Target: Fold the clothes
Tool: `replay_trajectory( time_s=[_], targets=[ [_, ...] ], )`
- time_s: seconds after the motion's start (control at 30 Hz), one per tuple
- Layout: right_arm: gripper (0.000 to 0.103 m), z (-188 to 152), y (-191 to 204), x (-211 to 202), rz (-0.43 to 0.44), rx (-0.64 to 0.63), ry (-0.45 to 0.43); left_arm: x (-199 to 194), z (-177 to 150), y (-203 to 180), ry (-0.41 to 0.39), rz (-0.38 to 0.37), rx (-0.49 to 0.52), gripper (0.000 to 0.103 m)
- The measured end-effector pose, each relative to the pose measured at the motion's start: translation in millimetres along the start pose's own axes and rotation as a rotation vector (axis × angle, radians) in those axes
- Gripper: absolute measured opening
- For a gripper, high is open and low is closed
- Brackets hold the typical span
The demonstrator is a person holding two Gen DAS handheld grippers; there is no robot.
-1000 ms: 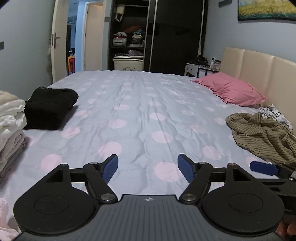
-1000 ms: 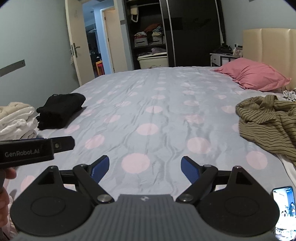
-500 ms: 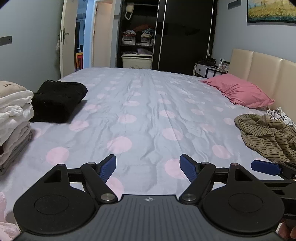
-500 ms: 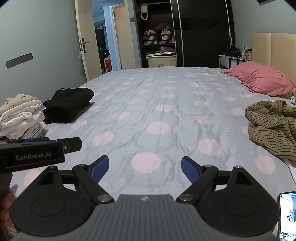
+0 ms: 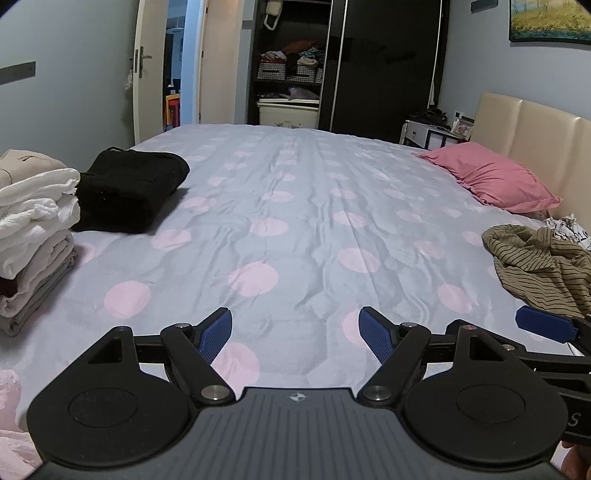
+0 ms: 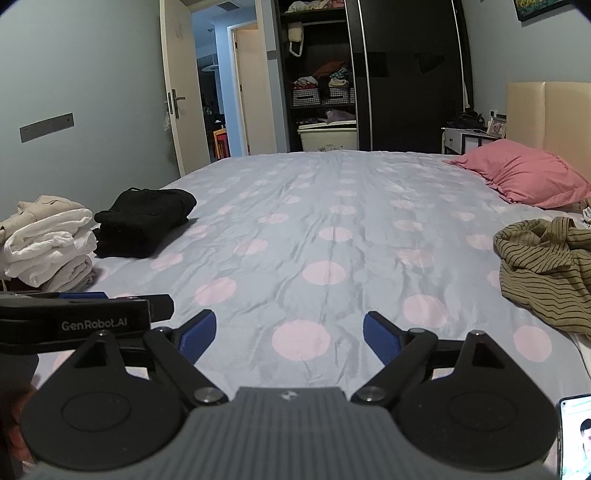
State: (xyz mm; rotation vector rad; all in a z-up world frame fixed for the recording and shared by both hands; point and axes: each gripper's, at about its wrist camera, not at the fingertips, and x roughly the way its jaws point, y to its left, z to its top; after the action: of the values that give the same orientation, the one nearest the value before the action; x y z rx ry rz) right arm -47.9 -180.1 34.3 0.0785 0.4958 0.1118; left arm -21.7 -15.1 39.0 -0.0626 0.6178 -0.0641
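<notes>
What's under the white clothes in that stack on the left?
Under the white clothes lie folded pale beige-grey garments, then the dotted bedsheet. A beige piece sits on top. Anything deeper in the stack is covered.

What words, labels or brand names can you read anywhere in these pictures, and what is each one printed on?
"GenRobot.AI": white lettering on the side of the left gripper's black body, seen from the right wrist.
"S": one white letter on the right gripper's body, cut off at the frame edge.
Phone screen: content too small to read.
Wall picture: no legible text.
</notes>
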Motion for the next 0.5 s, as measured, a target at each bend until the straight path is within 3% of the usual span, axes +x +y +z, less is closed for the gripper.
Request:
replay_trajectory(
  time_s=[0.5],
  targets=[
    [0.089,1.1,5.3,-1.8,0.006,0.002,-0.016,-3.5,2.2,4.1,-0.017,0.029,0.007,0.075]
  ],
)
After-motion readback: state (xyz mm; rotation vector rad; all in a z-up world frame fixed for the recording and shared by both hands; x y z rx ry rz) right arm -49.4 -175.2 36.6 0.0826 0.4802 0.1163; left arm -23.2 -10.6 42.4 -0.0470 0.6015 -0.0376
